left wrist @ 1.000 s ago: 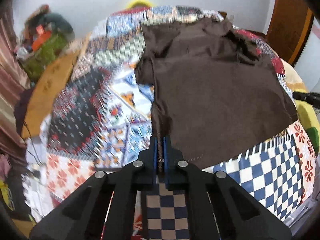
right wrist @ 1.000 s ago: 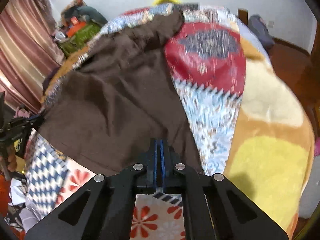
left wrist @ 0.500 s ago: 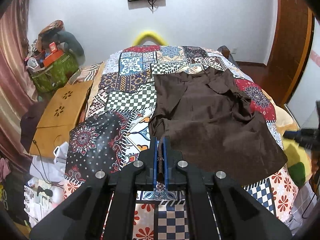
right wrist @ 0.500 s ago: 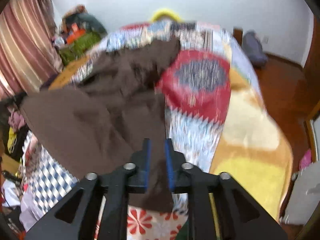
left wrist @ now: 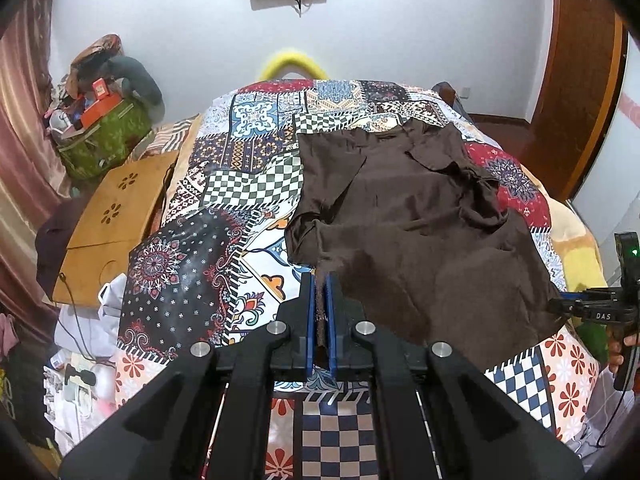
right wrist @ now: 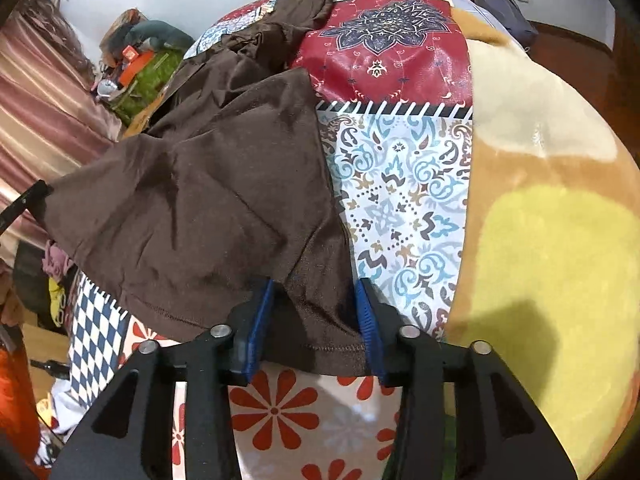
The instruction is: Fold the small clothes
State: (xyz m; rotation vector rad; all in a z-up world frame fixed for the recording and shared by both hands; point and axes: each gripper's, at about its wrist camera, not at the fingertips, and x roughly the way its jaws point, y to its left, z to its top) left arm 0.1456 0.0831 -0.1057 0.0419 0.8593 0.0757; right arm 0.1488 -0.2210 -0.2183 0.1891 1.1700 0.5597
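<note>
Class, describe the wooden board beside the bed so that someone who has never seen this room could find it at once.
Start at the bed with the patchwork quilt, then look off its left edge in the left wrist view. There lies the flat, light-brown wooden board, nearer than the green bag. Flower-shaped cut-outs in its surface set it apart from the soft clutter around it.

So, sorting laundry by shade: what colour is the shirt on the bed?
Plain dark brown shirt, no print; clearest in the left wrist view.

Both black grippers have blue-padded fingers [right wrist: 365,320] and round silver screws [left wrist: 277,327].
</note>
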